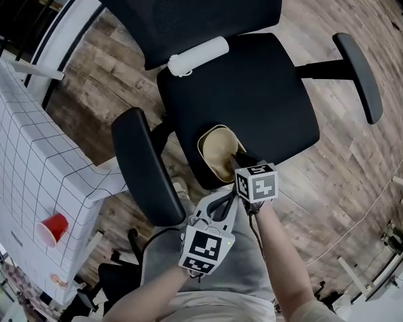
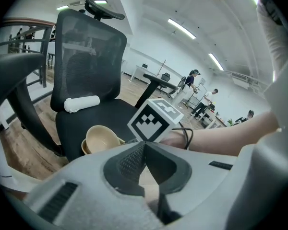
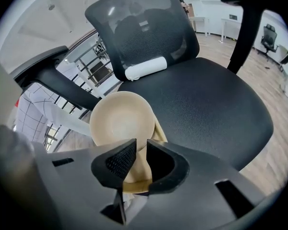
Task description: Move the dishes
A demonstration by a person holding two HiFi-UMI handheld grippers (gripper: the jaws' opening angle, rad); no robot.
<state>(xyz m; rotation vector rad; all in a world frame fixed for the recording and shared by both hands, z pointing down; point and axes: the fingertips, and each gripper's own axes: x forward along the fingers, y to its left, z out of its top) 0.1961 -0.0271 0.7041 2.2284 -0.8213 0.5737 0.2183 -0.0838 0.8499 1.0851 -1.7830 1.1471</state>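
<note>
A beige bowl (image 1: 218, 154) (image 3: 119, 119) (image 2: 102, 137) rests on a flatter beige dish (image 3: 134, 187) (image 2: 85, 148) at the front edge of a black office chair seat (image 1: 255, 92). My right gripper (image 1: 236, 159) (image 3: 141, 145) reaches in from the near side, shut on the bowl's near rim, with the beige wall pinched between its jaws. Behind and to the left of it, over the person's lap, my left gripper (image 1: 218, 206) (image 2: 144, 145) hangs shut and holds nothing. It points toward the right gripper's marker cube (image 2: 156, 119).
The chair has a mesh back with a white lumbar roll (image 1: 198, 56) and two black armrests (image 1: 146, 166) (image 1: 359, 76). A white gridded table (image 1: 20, 159) with a red cup (image 1: 52, 229) stands at the left. Wood floor surrounds the chair. People stand far off across the room (image 2: 201, 102).
</note>
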